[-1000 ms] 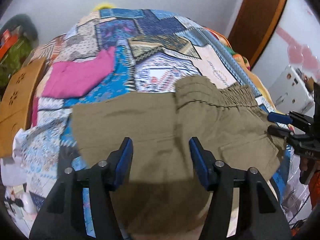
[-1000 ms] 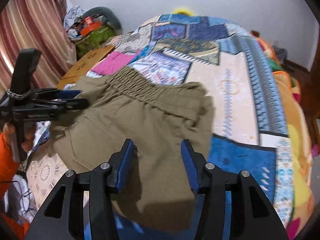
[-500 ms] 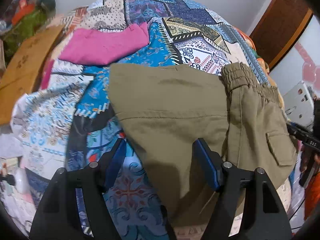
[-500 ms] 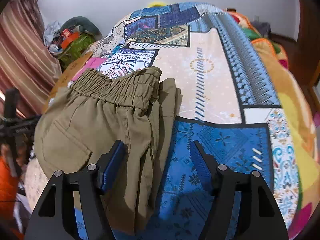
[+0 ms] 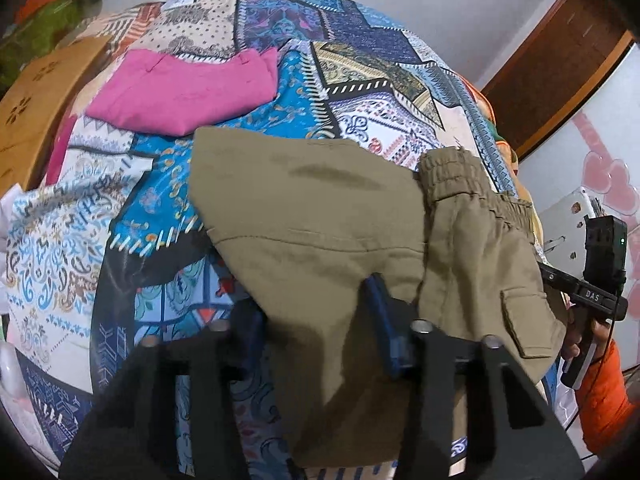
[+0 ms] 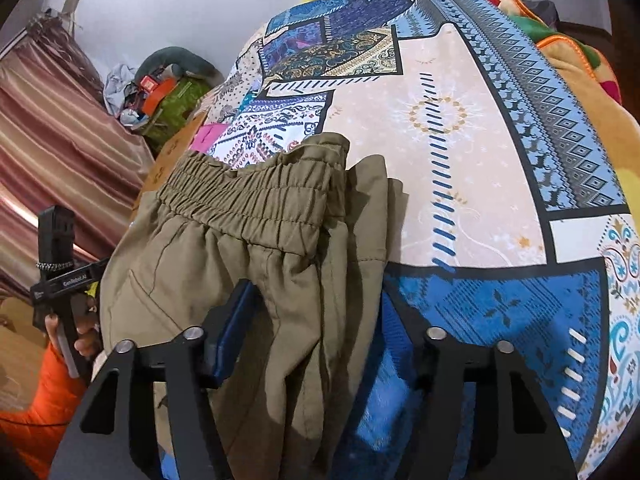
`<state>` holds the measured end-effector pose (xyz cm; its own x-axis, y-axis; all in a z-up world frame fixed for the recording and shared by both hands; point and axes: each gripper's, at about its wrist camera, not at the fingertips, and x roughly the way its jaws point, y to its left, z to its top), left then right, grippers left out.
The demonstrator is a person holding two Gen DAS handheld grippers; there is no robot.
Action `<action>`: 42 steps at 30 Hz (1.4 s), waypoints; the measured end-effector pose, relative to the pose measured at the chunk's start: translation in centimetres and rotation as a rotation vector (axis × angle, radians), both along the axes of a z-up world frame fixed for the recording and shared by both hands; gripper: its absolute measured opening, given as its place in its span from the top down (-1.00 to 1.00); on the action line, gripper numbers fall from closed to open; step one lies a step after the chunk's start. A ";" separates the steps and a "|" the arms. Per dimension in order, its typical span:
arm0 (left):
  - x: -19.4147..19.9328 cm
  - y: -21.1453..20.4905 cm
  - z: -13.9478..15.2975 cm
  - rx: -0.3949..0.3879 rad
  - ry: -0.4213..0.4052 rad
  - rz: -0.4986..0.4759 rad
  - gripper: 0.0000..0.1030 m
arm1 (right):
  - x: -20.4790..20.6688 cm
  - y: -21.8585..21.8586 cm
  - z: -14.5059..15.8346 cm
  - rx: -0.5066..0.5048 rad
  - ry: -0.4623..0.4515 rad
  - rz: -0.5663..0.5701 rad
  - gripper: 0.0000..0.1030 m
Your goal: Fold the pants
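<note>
Olive khaki pants (image 5: 320,216) lie folded on the patterned bedspread (image 5: 360,60), legs toward the left, elastic waistband (image 5: 472,184) at the right with a cargo pocket (image 5: 528,320). My left gripper (image 5: 316,320) is open and low over the near edge of the pant leg, its jaws straddling the cloth. In the right wrist view the pants (image 6: 224,272) lie bunched, waistband (image 6: 256,196) across the middle. My right gripper (image 6: 316,320) is open, its jaws astride the pants' right folded edge.
A folded pink garment (image 5: 184,92) lies farther back on the bed. A wooden board (image 5: 36,96) stands at the bed's left. A striped curtain (image 6: 48,152) and a pile of clutter (image 6: 160,84) lie beyond it. An orange blanket (image 6: 580,64) covers the bed's right side.
Both grippers have dropped lower and closer to the pants. The left one swung left to the leg edge; the right one moved to the waistband's right edge. Both stayed open.
</note>
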<state>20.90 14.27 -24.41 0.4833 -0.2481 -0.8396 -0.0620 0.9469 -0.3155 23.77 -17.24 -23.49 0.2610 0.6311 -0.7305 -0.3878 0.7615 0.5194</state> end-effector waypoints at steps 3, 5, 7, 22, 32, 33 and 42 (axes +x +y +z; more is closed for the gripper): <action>0.2 -0.8 0.6 0.036 -0.017 -0.008 0.59 | 0.1 0.2 0.2 0.014 0.001 0.002 0.39; 0.3 -1.1 0.8 0.072 -0.022 -0.008 0.70 | 0.1 0.5 0.5 0.004 -0.011 0.009 0.52; 0.3 -1.4 1.3 0.098 -0.034 -0.009 0.78 | 0.1 0.8 1.0 -0.016 -0.034 0.013 0.65; 0.6 -1.3 11.2 0.287 -0.241 -0.021 0.95 | 0.9 3.5 9.5 -0.079 -0.304 0.039 0.83; 3.4 4.9 15.5 0.327 -0.324 0.092 0.95 | 4.6 9.6 14.7 -0.066 -0.448 0.071 0.83; 3.9 5.7 15.6 0.333 -0.326 0.106 0.95 | 5.1 10.5 14.9 -0.065 -0.455 0.077 0.83; 9.3 13.5 13.5 0.366 -0.302 0.215 0.95 | 9.6 18.9 14.3 -0.072 -0.492 0.131 0.83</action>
